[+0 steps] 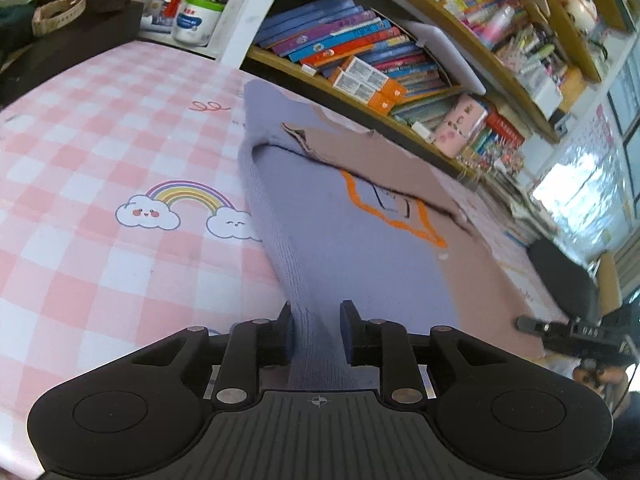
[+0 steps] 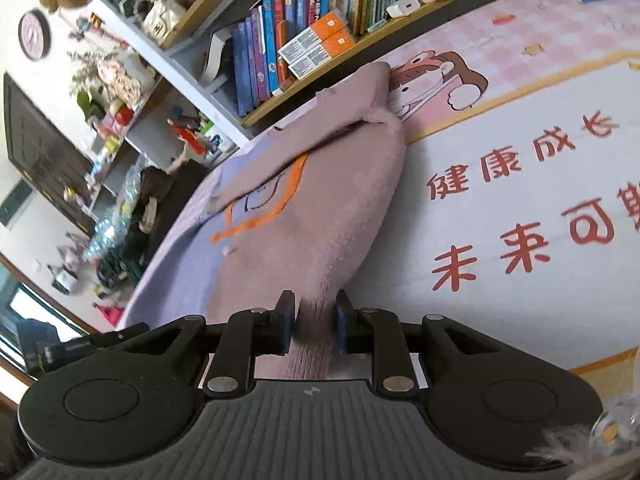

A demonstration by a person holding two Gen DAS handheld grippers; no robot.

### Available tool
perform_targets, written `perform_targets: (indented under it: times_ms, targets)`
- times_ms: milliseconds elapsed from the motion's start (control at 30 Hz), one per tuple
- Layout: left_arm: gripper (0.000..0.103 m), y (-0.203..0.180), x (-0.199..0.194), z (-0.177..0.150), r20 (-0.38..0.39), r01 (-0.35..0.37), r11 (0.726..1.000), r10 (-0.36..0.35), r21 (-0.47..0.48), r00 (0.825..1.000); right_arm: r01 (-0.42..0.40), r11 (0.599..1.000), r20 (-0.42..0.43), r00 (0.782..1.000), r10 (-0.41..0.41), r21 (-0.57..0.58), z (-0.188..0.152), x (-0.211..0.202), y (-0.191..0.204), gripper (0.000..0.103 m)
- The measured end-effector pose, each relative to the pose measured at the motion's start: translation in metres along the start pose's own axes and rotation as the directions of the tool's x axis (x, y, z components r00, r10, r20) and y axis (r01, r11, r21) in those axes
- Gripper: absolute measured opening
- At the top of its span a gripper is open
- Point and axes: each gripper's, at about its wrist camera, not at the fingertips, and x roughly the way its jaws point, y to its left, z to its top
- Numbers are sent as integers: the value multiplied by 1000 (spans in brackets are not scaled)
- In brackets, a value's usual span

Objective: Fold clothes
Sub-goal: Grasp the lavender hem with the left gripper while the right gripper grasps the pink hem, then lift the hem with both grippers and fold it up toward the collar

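A knit sweater [image 1: 360,240], lavender on one half and dusty pink on the other with an orange outline drawing, lies stretched across the table. Its lavender hem edge rises into my left gripper [image 1: 317,330], whose blue pads are shut on the fabric. In the right wrist view the pink half of the sweater [image 2: 320,200] runs up between the pads of my right gripper [image 2: 314,320], which is shut on that hem edge. One pink sleeve is folded over the chest. The hem pulls up off the table at both grips.
A pink checked mat with a rainbow print [image 1: 100,160] covers the table left of the sweater, and a white mat with red characters [image 2: 520,200] lies to its right. A bookshelf [image 1: 360,48] lines the far edge. A white jar and pens [image 1: 196,20] stand at the back left.
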Motion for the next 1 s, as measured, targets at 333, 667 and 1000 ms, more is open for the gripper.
perform_targets:
  times_ms: [333,667,1000]
  targets:
    - [6,-1,-35,-33,-7,146,986,-147,-79,989,-20,1000,-27,999,20,-20,-29,-55,5,8]
    - [5,-5,-79,-55,160,395,905,-371,-156,915,-186,983,140,973,183,7,-56,-139,27,8]
    - [5,-8,-42,23,326,519,834,-446,-188,834,-257,963,341,915,216,77,22,-112,15,8]
